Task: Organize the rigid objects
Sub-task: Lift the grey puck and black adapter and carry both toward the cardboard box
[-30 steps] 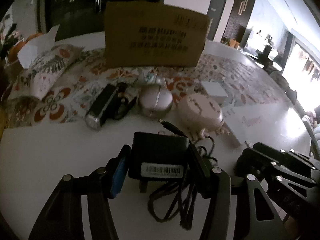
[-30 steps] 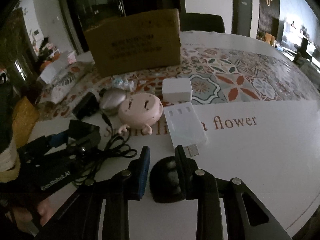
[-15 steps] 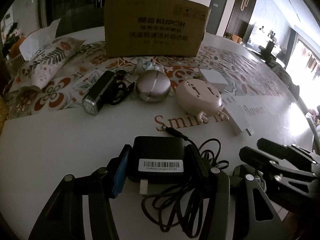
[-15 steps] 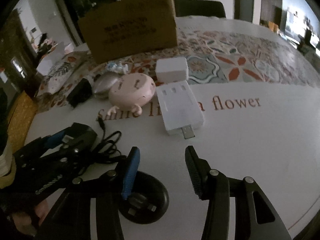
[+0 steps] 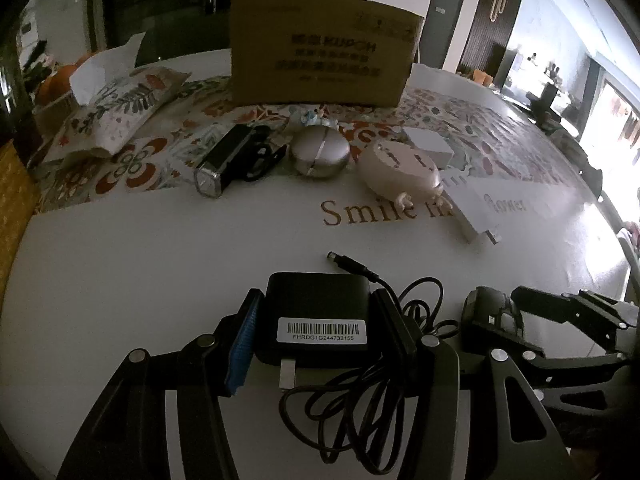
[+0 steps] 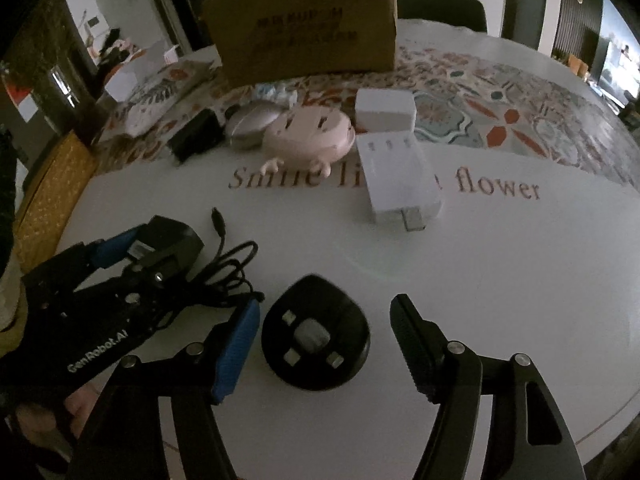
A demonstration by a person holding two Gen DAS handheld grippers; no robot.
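- My left tongs [image 5: 320, 336] pinch the black power adapter [image 5: 318, 316] between both pads, barcode label facing up, near the front edge of the white table [image 5: 160, 248].
- The adapter's cable [image 5: 384, 364] lies in loose loops just right of my left tongs, and its barrel plug [image 5: 352, 265] points toward the far left, a little beyond the adapter.
- My right tongs [image 6: 324, 344] stand spread wide, with the black round plug [image 6: 316, 334] lying prongs-up on the table between the fingers; it sits close to the blue left pad, and I cannot tell whether they touch. It is well clear of the right one.
- In the right wrist view the cable loops reach up to my right tongs' blue pad, so the tangle crowds the left side of the round plug.
- Farther off, in a row from left to right: a black flashlight [image 5: 224, 162], a silver round case [image 5: 319, 151], a pink round socket [image 5: 398, 172] with little feet, and a white USB charger [image 6: 400, 182] with its plug facing near.
- A small white cube [image 6: 385, 110] sits just behind the charger, on the patterned cloth [image 6: 500, 104].
- A cardboard box [image 5: 324, 66] stands upright behind the row, and a floral tissue pack [image 5: 124, 114] lies at the far left.
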